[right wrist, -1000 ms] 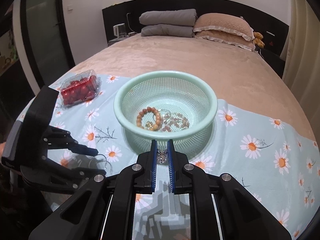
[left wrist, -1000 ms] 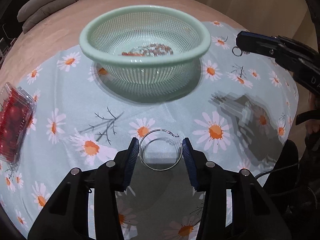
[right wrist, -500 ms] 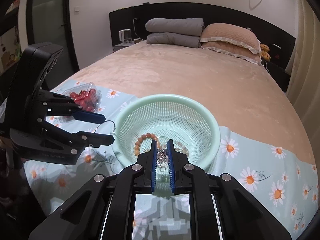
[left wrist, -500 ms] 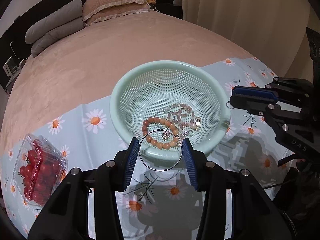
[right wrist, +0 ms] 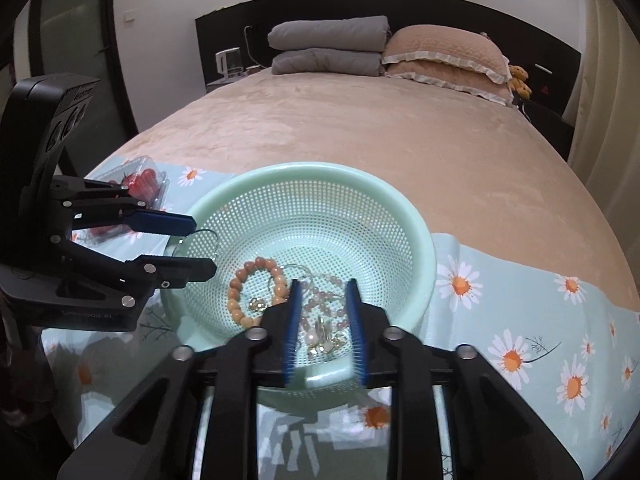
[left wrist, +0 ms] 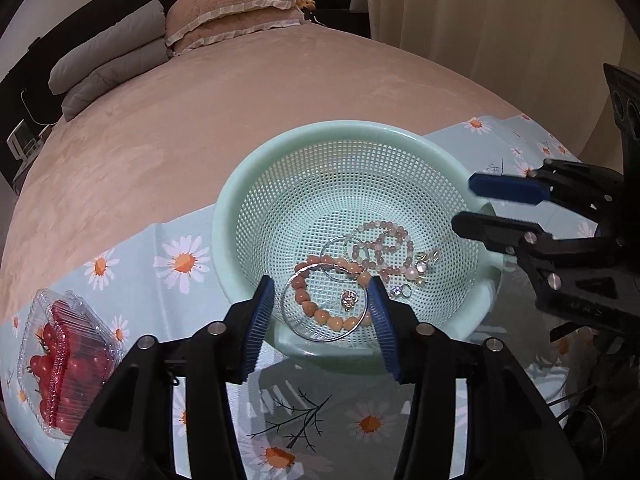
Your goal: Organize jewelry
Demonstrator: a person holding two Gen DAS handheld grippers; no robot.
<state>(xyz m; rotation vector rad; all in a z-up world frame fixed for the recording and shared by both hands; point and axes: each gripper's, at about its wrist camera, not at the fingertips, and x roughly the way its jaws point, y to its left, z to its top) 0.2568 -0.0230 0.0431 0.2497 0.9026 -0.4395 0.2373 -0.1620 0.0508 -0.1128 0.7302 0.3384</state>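
Two grippers now hang over the green basket, where the right gripper, shut a second ago, has opened empty above two bead bracelets, while the left gripper still clamps one silver hoop.

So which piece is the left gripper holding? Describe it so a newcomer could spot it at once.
Start at the mint-green plastic mesh basket on the daisy-print cloth. Over its near rim, the left gripper pinches a large thin silver hoop between its blue pads. Unlike the orange and pink bead bracelets in the basket below, it is plain wire, with no beads.
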